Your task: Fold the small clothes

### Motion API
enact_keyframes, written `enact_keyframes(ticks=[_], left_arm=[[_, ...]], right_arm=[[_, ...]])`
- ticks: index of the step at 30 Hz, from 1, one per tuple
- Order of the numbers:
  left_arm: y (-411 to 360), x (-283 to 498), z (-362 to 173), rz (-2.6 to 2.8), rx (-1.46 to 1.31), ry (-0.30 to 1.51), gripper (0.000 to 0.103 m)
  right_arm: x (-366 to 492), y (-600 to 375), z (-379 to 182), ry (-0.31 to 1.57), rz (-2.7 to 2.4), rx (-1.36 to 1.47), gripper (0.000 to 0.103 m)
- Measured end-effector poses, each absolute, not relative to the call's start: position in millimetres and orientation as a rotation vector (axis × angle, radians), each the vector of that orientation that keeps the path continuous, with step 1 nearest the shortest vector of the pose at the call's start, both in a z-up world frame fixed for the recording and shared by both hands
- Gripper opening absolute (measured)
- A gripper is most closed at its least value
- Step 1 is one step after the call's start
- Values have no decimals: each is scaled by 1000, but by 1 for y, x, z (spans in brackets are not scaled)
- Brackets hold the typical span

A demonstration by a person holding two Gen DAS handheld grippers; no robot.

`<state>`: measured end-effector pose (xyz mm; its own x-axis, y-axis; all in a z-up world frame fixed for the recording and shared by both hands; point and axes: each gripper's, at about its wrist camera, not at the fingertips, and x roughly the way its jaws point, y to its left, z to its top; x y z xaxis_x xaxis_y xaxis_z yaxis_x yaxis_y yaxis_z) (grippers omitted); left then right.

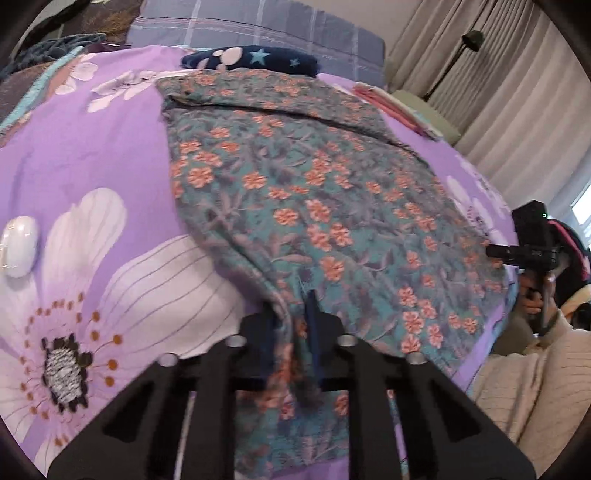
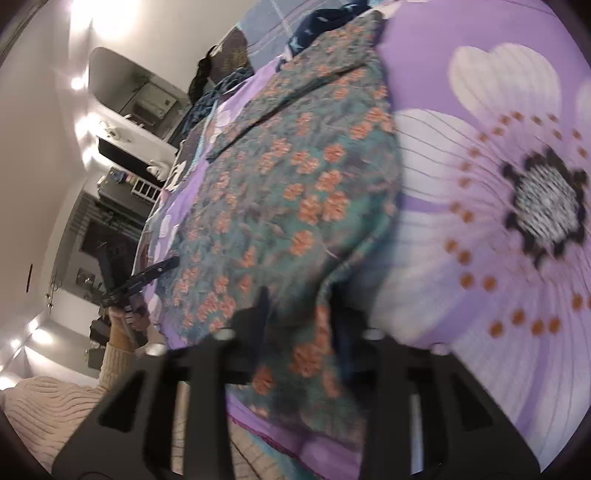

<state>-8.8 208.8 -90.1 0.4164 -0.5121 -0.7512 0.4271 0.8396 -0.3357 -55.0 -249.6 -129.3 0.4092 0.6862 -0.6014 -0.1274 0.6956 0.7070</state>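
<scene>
A teal garment with orange flowers (image 1: 314, 192) lies spread on the purple flowered bedsheet (image 1: 92, 155). My left gripper (image 1: 293, 314) is shut on a near corner of the garment, cloth bunched between its fingers. In the right wrist view the same garment (image 2: 288, 177) stretches away, and my right gripper (image 2: 299, 306) is shut on another near edge of it, with cloth pinched between the fingers. The right gripper also shows in the left wrist view (image 1: 524, 251) at the bed's right edge. The left gripper shows in the right wrist view (image 2: 140, 277) at the left edge.
A white computer mouse (image 1: 18, 247) lies on the sheet at left. A dark blue star-patterned cloth (image 1: 251, 59) and a grey checked pillow (image 1: 258, 26) sit at the bed's far end. Folded pink items (image 1: 395, 107) lie at the far right. Curtains (image 1: 498, 74) hang behind.
</scene>
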Motion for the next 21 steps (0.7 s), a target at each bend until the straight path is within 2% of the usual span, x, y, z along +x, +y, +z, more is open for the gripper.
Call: enact_keyframes(ticks=[1,4,7,13,19,21], left_arm=[[211,-10,-89,-576,-109,982,7],[215,-11,-83,-530,-148,973,5],[210,-12,-69,-511,-175,932,4],[204,-25,-15,-556,-212,783,4],[205,-67,28,-581,-207,630,2],[200,-80,36,-582,-185,602,2]], right_arm=[[-55,-255,-134,1028,549,679,5],[-50,-268,-139,1004,555,815,4],[-48,-278,-112,885,583,852,4],[-70,-308,-33,627,660,815,3],[-100,-332,-7,487,681,824,2],[-101,-334,-2,492,629,763,2]])
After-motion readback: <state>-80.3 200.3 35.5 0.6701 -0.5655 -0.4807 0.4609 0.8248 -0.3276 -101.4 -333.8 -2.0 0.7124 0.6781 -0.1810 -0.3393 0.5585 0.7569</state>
